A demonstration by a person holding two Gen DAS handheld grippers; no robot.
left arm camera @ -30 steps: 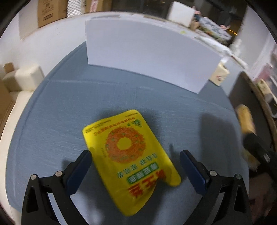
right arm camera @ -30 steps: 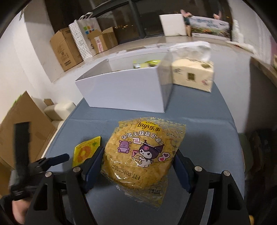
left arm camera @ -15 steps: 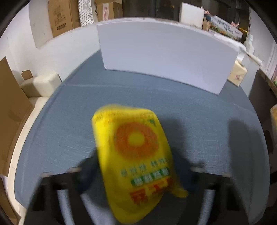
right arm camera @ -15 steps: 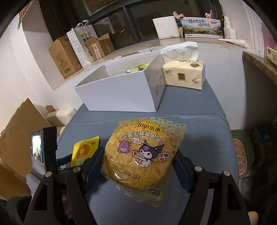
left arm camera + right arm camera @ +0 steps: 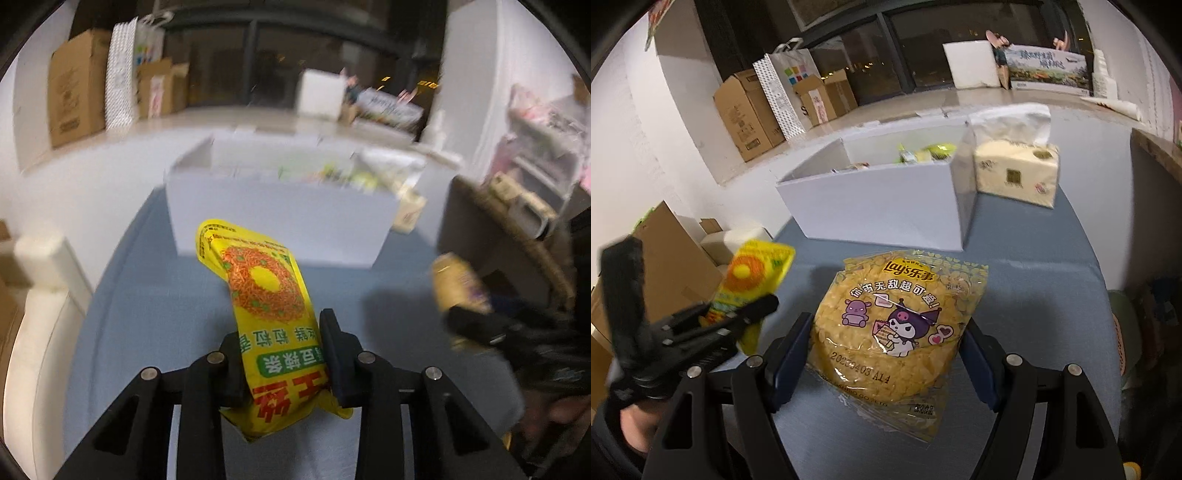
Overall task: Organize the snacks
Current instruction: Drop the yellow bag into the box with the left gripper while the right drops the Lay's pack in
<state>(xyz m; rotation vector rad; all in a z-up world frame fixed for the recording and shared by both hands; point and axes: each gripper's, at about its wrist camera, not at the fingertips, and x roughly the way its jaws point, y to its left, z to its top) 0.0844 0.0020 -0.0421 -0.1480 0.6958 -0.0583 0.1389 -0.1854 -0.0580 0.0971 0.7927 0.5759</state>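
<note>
My left gripper is shut on a yellow snack packet with an orange ring print and holds it lifted above the blue table. It also shows in the right wrist view. My right gripper grips a Lay's chips bag by both sides, in front of the white box. The white box stands at the far side and holds several snacks.
A tissue pack sits right of the white box. Cardboard boxes and a paper bag stand on the ledge behind. A cream seat lies left of the table.
My left gripper closed on the yellow packet and lifted it off the table, tilting up toward the white box. My right gripper kept its hold on the chips bag.
</note>
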